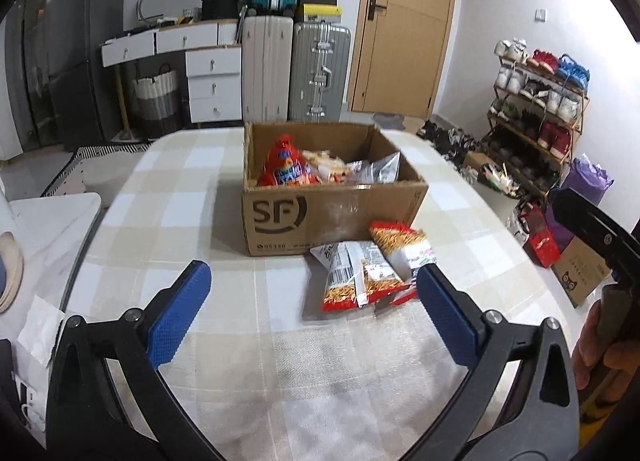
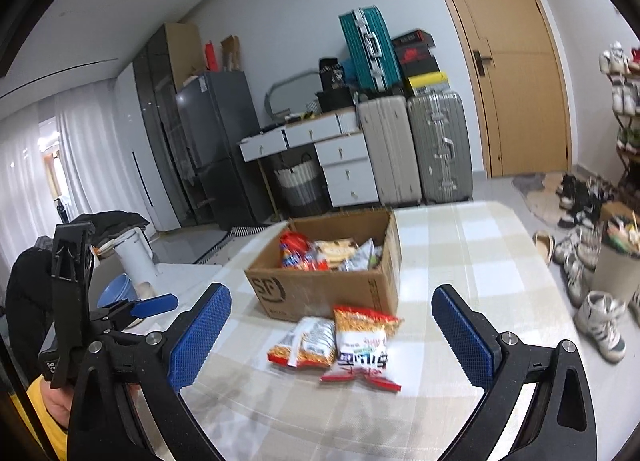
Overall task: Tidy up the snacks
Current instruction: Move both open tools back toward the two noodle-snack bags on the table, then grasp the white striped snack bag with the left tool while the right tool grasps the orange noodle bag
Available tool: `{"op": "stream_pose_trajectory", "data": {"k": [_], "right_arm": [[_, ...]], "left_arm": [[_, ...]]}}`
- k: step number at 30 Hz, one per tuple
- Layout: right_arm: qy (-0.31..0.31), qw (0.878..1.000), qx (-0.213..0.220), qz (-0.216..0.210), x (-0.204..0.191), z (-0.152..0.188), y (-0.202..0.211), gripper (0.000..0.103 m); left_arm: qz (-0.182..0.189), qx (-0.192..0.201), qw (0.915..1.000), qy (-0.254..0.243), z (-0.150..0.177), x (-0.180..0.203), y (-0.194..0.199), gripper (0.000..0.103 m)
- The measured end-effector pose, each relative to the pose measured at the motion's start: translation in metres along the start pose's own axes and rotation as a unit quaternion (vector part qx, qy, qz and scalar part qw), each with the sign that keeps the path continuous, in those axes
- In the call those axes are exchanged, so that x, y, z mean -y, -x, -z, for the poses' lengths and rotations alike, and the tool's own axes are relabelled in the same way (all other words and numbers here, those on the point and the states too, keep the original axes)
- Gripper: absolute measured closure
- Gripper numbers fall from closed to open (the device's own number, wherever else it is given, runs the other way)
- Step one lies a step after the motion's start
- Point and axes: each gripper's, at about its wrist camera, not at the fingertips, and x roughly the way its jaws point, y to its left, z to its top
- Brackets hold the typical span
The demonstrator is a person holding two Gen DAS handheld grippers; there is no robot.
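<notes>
Blue fingers of my left gripper stand spread wide and released, their pads covered in a fine waffle texture on curved black plastic arms, with nothing between them. Through my left wrist camera I see a table under a glossy cream-and-white checked cloth. On it sits an open brown corrugated cardboard box, rectangular, printed with dark letters on its near wall. Inside lie crinkly foil snack bags, among them a red bag and a silvery one. Just in front of the box, to the right of centre, two flat snack packets overlap on the cloth, red-edged with white panels, near the right pad. A hand at the far right edge holds a black handle.

Through my right wrist camera, my right gripper is equally released, its textured blue pads far apart and empty. The two packets lie between and beyond the pads, touching each other, just in front of the box. At the left edge I see the other gripper's black frame and one blue finger.
</notes>
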Motion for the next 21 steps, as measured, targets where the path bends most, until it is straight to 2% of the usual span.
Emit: {"op": "stream_pose_trajectory", "data": {"k": [9,14,17,21], "right_arm": [[-0.025,0.997,-0.066,0.007,0.027,0.015,-0.059,0.001],[-0.027,0.991,-0.131,0.007,0.039,0.024,-0.103,0.001],[-0.05,0.985,-0.165,0.001,0.052,0.03,-0.127,0.001],[-0.074,0.983,-0.17,-0.004,0.063,0.035,-0.135,0.001]], "left_arm": [[-0.002,-0.049,0.9988,-0.002,0.001,0.008,-0.071,0.0],[-0.003,-0.079,0.9968,-0.011,-0.004,0.017,-0.114,0.0],[-0.004,-0.094,0.9955,-0.011,-0.006,0.022,-0.139,0.0],[-0.005,-0.107,0.9942,-0.011,-0.01,0.029,-0.171,0.0]]}}
